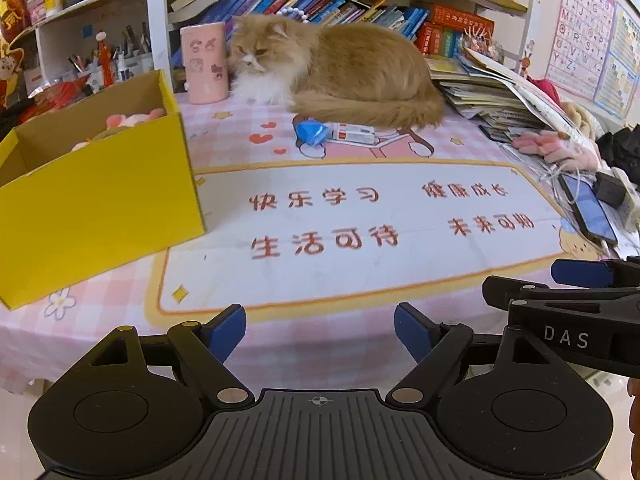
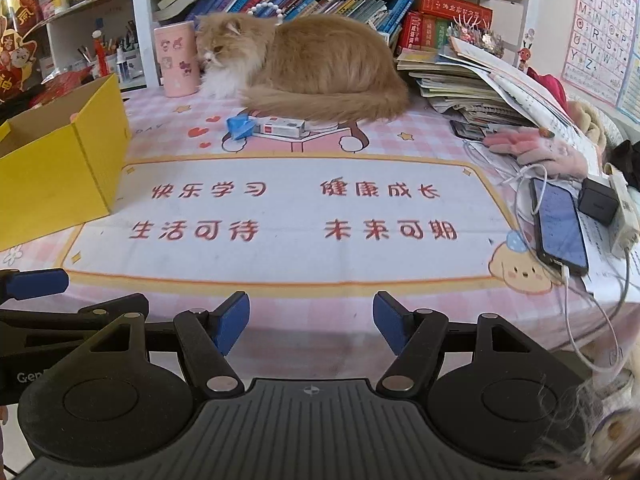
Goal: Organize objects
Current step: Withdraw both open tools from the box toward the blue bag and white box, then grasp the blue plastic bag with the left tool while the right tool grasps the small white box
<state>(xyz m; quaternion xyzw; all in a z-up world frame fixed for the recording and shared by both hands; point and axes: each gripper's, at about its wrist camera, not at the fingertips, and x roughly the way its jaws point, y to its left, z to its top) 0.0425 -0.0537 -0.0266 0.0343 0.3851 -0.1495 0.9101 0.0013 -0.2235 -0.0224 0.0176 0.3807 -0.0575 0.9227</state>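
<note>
A yellow cardboard box point(image 1: 96, 200) stands open at the table's left, with pink plush things point(image 1: 132, 118) inside; it also shows in the right wrist view point(image 2: 60, 168). A blue wrapped item point(image 1: 312, 132) and a white-and-red carton point(image 1: 354, 134) lie by an orange cat point(image 1: 340, 76); they show in the right wrist view too: blue item point(image 2: 240, 126), carton point(image 2: 280, 126). My left gripper point(image 1: 320, 334) is open and empty at the table's near edge. My right gripper point(image 2: 312, 322) is open and empty beside it.
A pink cup point(image 1: 204, 64) stands by the cat's head. A phone point(image 2: 558, 228) on a cable, a charger point(image 2: 598, 200), pink gloves point(image 2: 536, 148) and a pile of books point(image 2: 468, 84) lie at the right. Shelves stand behind.
</note>
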